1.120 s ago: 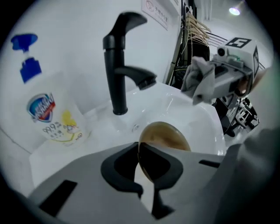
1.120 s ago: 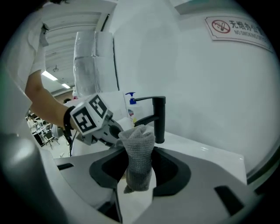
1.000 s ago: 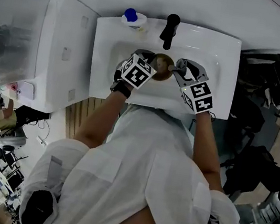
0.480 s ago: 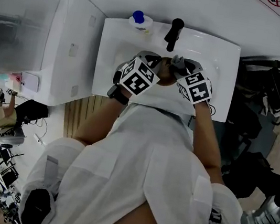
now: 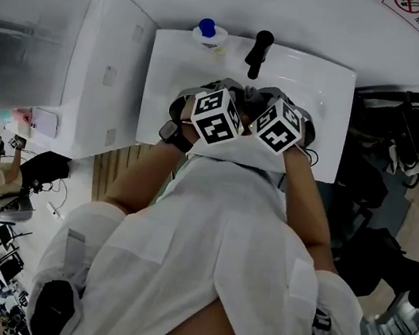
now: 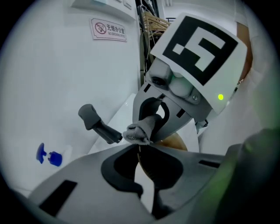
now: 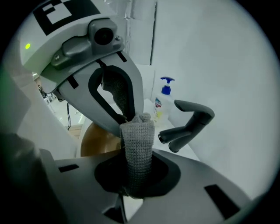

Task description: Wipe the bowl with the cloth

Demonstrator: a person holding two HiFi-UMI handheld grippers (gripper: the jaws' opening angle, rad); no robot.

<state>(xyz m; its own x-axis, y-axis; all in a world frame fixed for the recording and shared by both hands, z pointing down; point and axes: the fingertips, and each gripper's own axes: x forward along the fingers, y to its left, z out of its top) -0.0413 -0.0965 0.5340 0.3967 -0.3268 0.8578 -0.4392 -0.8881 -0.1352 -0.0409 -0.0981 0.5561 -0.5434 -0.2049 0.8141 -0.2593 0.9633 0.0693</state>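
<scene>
Change: left gripper (image 6: 138,148) and right gripper (image 7: 136,154) have drawn together over the sink (image 5: 169,76), marker cubes side by side, hiding the bowl from the head view.
Left jaws: narrow, clamped on the brown bowl's (image 7: 97,141) rim.
Right jaws: just been closing, pinching the grey knitted cloth (image 7: 139,131), which stands up between them.
Bowl: above the basin, just beside the cloth's end.
Faucet (image 7: 188,124): behind both grippers.

White sink (image 5: 158,83) here, a blue-capped soap bottle (image 5: 207,31) standing on its back rim, black tap (image 5: 257,51) just beside it.
</scene>
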